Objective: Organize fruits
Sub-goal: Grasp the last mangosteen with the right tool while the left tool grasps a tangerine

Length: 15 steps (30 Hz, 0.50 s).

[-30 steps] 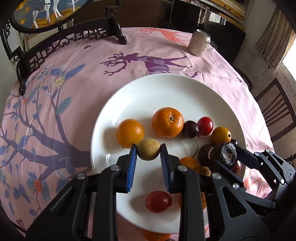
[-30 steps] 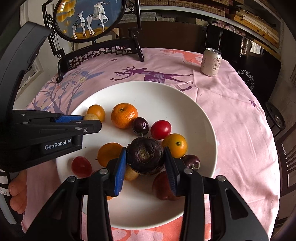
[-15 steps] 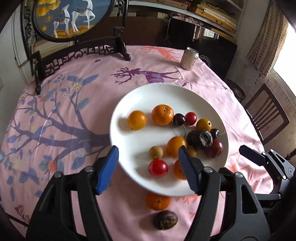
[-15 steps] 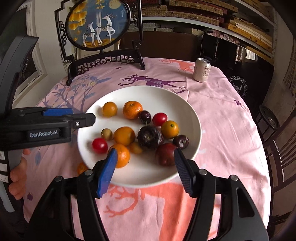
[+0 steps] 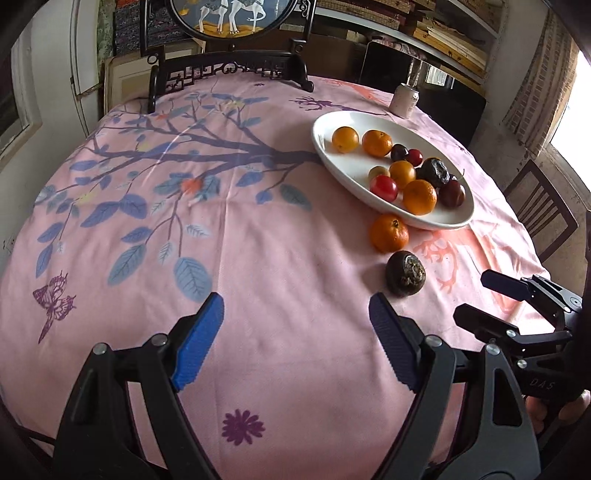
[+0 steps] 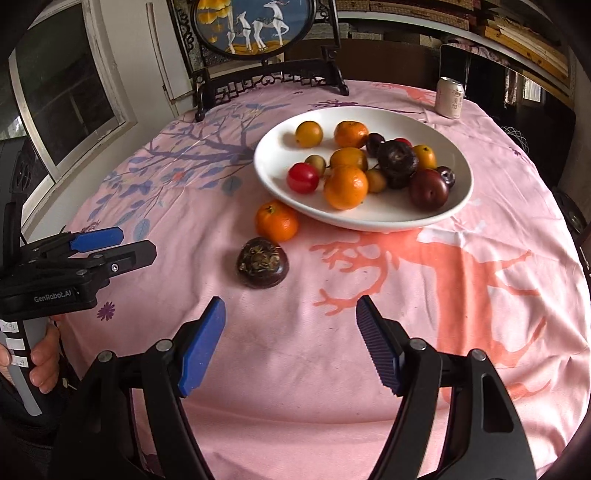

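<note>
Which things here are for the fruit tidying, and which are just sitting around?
For the job:
- white plate with fruit on it
- orange on the cloth beside the plate
- dark round fruit on the cloth, nearer the camera
- left tongs and right tongs, both open and empty

Just lying about:
- drink can
- deer picture on its dark stand
- pink tablecloth

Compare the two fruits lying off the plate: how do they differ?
The tangerine is bright orange and smooth; the dark fruit is purple-brown with a rough, dried crown. The tangerine sits right against the white plate's rim; the dark fruit lies nearer the grippers, apart from the plate. Both are roundish, rest on the pink tablecloth, and neither is held.
</note>
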Tool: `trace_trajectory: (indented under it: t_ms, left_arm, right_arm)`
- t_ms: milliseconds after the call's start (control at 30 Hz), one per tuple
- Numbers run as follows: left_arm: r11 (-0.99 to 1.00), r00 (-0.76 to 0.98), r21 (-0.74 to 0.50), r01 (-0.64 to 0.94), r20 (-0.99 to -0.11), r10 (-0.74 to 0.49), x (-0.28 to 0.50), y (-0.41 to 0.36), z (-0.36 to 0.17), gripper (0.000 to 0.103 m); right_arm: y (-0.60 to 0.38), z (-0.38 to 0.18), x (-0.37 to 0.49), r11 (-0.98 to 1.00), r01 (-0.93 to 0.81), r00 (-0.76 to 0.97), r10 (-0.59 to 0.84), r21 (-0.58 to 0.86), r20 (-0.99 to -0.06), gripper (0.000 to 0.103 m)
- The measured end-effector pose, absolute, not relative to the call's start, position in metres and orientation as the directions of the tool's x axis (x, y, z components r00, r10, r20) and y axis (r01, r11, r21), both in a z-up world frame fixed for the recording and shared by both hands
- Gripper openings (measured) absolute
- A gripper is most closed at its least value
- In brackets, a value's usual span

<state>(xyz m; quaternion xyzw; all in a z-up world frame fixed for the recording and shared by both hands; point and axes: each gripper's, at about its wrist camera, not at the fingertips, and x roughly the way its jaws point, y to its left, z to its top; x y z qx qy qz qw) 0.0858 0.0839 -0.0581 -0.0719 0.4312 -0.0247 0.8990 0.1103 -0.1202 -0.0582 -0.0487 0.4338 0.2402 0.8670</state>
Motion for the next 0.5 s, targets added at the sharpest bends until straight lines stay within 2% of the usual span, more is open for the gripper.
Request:
trace_trajectory:
  t_ms: [133, 367, 400, 433, 467, 500]
  left_arm:
    - [0.986, 0.644, -0.161, -0.034, -0.758, -0.102, 0.076, 0.097, -0.055, 0.083]
    - [0.981, 0.66, -0.183, -0.058, -0.745, -0.1, 0.066, 0.112, -0.051, 0.083]
    - [0.981, 0.66, -0.185, -0.058, -0.744, -0.101, 0.066, 0.112, -0.05, 0.083]
    - [0.981, 0.661, -0.185, -0.056, -0.744, -0.102, 0.066, 0.113, -0.05, 0.083]
    - [0.981, 0.66, -0.185, -0.051, -0.743, -0.106, 0.066, 0.111, -0.05, 0.083]
    - [0.982, 0.658, -0.185, -0.046, -0.745, -0.109, 0.068, 0.109, -0.05, 0.083]
  right_arm:
    - [-0.095, -0.061, 0.117, 0.856, -0.505, 0.486, 0.389, 0.111, -0.783, 0.074]
    - [-0.073, -0.079, 0.146, 0.87, -0.487, 0.473, 0.337, 0.077, -0.814, 0.072]
    - [-0.071, -0.083, 0.149, 0.869, -0.488, 0.462, 0.336, 0.081, -0.821, 0.066]
    - [-0.069, -0.087, 0.151, 0.868, -0.49, 0.452, 0.332, 0.081, -0.828, 0.05]
    - [-0.068, -0.088, 0.151, 0.875, -0.481, 0.48, 0.311, 0.05, -0.821, 0.042]
    - [-0.068, -0.088, 0.15, 0.876, -0.481, 0.487, 0.299, 0.034, -0.821, 0.042]
